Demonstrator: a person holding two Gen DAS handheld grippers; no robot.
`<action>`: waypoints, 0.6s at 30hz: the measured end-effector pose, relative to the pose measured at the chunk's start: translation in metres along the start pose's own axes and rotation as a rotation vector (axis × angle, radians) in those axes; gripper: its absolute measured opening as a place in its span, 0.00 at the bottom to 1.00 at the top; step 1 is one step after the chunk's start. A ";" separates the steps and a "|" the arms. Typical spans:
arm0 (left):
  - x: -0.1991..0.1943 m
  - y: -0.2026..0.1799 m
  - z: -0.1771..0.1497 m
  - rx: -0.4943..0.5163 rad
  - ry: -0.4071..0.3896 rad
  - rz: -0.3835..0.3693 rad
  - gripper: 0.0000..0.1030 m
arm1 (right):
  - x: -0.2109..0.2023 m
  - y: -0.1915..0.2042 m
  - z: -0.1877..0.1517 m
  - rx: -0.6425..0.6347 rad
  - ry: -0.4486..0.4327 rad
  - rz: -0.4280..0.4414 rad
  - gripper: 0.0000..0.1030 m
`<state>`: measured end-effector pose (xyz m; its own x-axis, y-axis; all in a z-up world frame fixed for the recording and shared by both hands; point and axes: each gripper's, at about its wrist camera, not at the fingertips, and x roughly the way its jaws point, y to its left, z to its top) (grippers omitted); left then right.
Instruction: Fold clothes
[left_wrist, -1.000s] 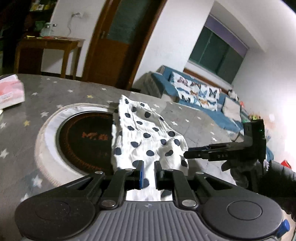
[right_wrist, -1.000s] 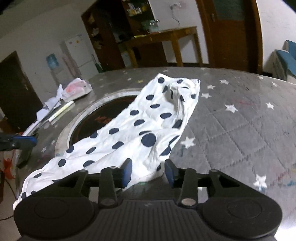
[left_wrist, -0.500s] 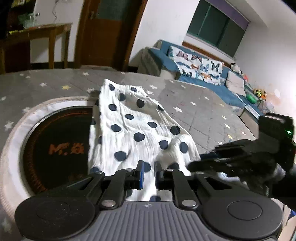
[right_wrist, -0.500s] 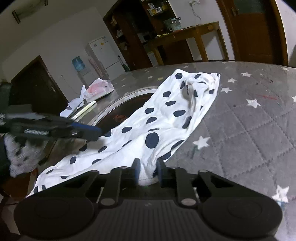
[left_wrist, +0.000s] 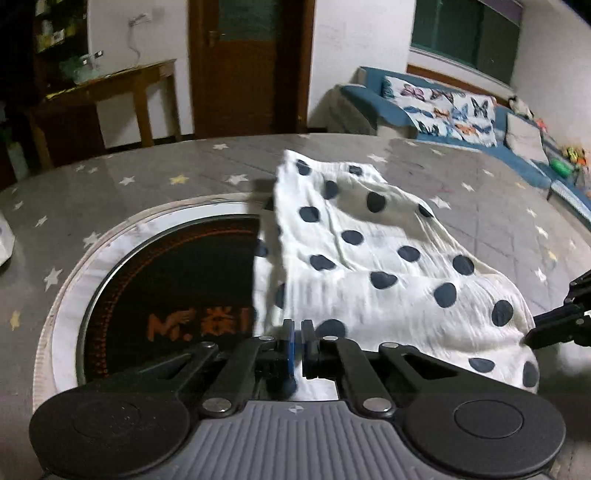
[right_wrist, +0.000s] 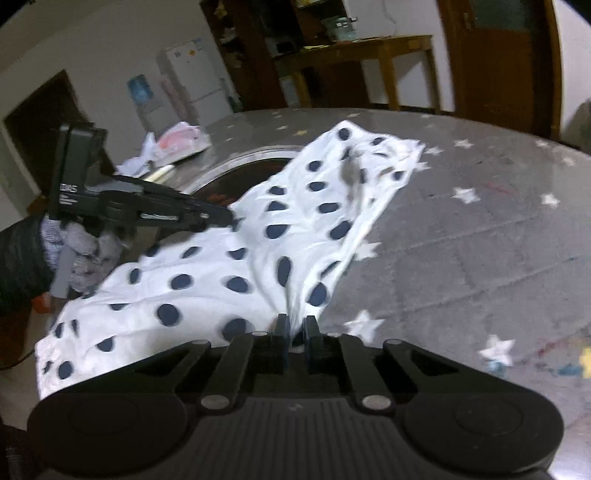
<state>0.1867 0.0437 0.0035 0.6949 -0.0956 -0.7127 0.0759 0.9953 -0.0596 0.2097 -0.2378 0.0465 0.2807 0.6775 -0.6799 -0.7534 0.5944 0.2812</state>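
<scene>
A white garment with dark blue dots (left_wrist: 373, 258) lies on the grey star-patterned table (left_wrist: 166, 173), partly over the round cooktop (left_wrist: 166, 295). My left gripper (left_wrist: 297, 332) is shut on the garment's near left edge and lifts it. My right gripper (right_wrist: 295, 326) is shut on the garment's (right_wrist: 258, 236) near right edge, with the cloth pulled taut toward the jaws. The left gripper also shows in the right wrist view (right_wrist: 221, 216), and the right gripper shows at the right edge of the left wrist view (left_wrist: 532, 334).
A dark round cooktop with a white rim is set in the table's middle. A plastic bag and papers (right_wrist: 173, 142) lie at the table's far left. A wooden desk (left_wrist: 122, 85), a door and a blue sofa (left_wrist: 461, 110) stand beyond the table.
The right gripper has closed on the garment's edge. Both grippers have risen and lifted the near end of the garment off the table, and the cloth has bunched.
</scene>
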 end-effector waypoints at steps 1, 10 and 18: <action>-0.003 0.002 0.000 -0.008 -0.006 0.000 0.04 | -0.002 -0.001 0.003 0.008 -0.012 -0.013 0.07; -0.036 -0.042 -0.020 0.088 0.000 -0.222 0.06 | 0.027 -0.011 0.064 0.084 -0.137 -0.150 0.12; -0.040 -0.053 -0.038 0.149 0.036 -0.285 0.07 | 0.084 -0.054 0.117 0.234 -0.163 -0.231 0.18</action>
<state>0.1280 -0.0042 0.0090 0.6048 -0.3674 -0.7066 0.3700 0.9153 -0.1593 0.3433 -0.1621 0.0536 0.5325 0.5628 -0.6322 -0.5082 0.8099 0.2929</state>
